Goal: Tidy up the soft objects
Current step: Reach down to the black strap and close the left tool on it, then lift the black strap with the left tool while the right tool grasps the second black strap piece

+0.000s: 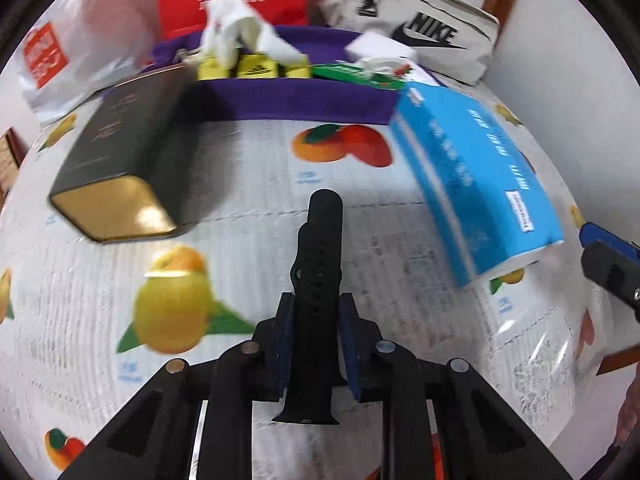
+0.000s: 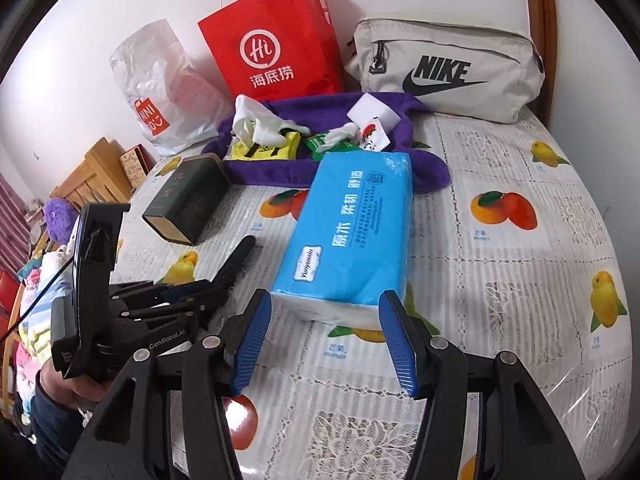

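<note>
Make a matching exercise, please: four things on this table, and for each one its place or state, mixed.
Things:
1. black strap
2. blue tissue pack
3. dark box
4. yellow packets

Places:
a. on the purple cloth
b. between the left tool's pads
c. lying on its side, gold end showing
d. in front of the open right tool

Pairs: 1-b, 2-d, 3-c, 4-a

We're in a home, lived-in room. Table under a glossy fruit-print plastic tablecloth with lace pattern, against a white wall. On it: red paper shopping bag, grey fabric Nike pouch, translucent plastic store bag. Wooden slatted furniture and piled colourful fabrics at left.
</note>
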{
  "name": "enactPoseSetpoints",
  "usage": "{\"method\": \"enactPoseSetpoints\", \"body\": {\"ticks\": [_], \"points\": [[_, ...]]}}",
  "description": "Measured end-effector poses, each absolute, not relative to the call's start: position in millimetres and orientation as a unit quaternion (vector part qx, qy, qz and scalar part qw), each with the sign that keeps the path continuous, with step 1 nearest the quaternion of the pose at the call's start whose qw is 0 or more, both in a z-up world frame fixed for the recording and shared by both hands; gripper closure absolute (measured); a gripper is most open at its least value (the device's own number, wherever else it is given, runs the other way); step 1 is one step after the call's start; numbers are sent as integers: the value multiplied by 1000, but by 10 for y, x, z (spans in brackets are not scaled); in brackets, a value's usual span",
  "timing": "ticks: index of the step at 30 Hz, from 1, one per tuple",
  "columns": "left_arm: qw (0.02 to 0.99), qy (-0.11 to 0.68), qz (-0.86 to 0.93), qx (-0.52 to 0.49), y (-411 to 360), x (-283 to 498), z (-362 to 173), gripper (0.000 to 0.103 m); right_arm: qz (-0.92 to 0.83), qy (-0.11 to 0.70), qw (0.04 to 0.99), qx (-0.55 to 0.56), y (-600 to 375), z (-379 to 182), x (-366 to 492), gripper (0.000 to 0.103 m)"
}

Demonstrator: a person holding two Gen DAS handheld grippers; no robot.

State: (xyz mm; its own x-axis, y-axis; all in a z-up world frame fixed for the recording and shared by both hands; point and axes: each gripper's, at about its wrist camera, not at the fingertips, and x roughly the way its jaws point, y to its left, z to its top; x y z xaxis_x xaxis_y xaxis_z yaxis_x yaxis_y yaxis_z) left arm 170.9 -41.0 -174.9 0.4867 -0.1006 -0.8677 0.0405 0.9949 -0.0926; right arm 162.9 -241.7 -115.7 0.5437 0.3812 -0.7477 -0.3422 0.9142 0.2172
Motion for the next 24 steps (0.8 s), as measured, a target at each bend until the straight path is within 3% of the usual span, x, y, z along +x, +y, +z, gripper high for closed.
{"method": "enactPoseSetpoints", "body": {"ticks": [24], "points": [[871,485,-20,-72,311,1322,-1531,83,259,447,855,-46,-1675,-1295,1436,47]]}}
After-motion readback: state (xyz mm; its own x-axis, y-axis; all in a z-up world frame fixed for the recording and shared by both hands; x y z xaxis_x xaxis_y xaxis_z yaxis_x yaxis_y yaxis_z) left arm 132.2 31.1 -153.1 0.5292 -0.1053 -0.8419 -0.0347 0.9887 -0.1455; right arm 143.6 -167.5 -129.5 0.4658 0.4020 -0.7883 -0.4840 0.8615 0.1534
